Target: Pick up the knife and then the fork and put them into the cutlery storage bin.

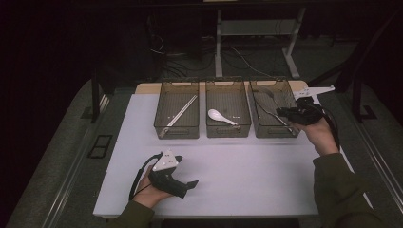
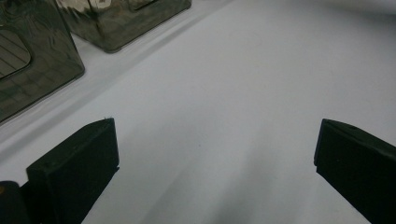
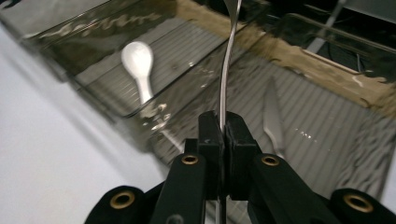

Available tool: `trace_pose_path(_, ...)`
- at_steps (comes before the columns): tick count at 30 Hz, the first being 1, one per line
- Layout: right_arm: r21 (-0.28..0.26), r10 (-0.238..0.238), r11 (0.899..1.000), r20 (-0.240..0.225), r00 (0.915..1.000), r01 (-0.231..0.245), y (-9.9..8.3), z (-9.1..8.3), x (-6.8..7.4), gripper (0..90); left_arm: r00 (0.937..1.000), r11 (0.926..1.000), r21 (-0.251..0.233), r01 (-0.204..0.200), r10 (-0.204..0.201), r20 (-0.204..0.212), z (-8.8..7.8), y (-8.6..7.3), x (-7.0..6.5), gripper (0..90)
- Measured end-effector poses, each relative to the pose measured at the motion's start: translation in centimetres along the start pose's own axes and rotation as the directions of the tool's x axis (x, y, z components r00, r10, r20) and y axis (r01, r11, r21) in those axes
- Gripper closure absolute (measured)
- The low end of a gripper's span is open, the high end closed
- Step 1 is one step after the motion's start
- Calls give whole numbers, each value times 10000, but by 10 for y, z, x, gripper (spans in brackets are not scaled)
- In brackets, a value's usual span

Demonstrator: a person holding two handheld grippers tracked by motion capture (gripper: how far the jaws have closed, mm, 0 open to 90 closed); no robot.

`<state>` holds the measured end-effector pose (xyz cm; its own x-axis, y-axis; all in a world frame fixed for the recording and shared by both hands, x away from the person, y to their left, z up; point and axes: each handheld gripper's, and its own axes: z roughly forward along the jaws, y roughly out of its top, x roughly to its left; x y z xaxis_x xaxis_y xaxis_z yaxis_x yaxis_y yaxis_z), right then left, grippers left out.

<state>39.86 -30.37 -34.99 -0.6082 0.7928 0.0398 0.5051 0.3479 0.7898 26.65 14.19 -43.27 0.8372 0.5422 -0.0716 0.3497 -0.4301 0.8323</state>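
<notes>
Right hand-held gripper clamps a metal spoon over the right bin; left hand-held gripper rests agape.

Three clear bins stand on the counter; one white spoon, two chopsticks, two metal utensils.

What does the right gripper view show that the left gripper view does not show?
The right gripper view shows the right tool shut on a thin metal utensil, held over the bins, with a white spoon in one bin and a metal piece lying in another. The left gripper view shows the left tool with its jaws wide apart and nothing between them, above the bare white table. Both show dark see-through bins and the white tabletop.
</notes>
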Motion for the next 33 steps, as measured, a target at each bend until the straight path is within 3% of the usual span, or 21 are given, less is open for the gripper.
trace_pose_path(6,134,419,9990,415,9983,-425,8,10,-22,868,10000,10000,22,2,-2,15,1,0,0,0)
trace_pose_path(10,429,691,9964,843,9940,-729,11,20,-36,868,10000,10000,2,7,-7,26,0,0,0,0)
trace_pose_path(13,644,934,9929,919,9914,-996,10,28,-45,868,10000,10000,-36,2,-2,29,0,0,0,0)
trace_pose_path(15,984,850,9905,1077,9905,-957,10,34,-48,868,10000,10000,13,9,-9,40,0,0,1,0)
trace_pose_path(19,1430,1017,9827,1126,9884,-1174,8,46,-49,867,10000,10000,-31,14,-13,60,0,0,0,0)
trace_pose_path(24,1969,881,9740,1255,9882,-1119,5,62,-49,867,10000,10000,-35,10,-9,92,0,0,0,0)
trace_pose_path(29,2948,590,9506,1364,9889,-974,3,75,-46,863,9999,10000,-23,18,-18,162,0,0,0,0)
trace_pose_path(33,3285,537,9398,1312,9899,-945,0,81,-44,822,9998,10000,12,-7,7,183,0,0,0,0)
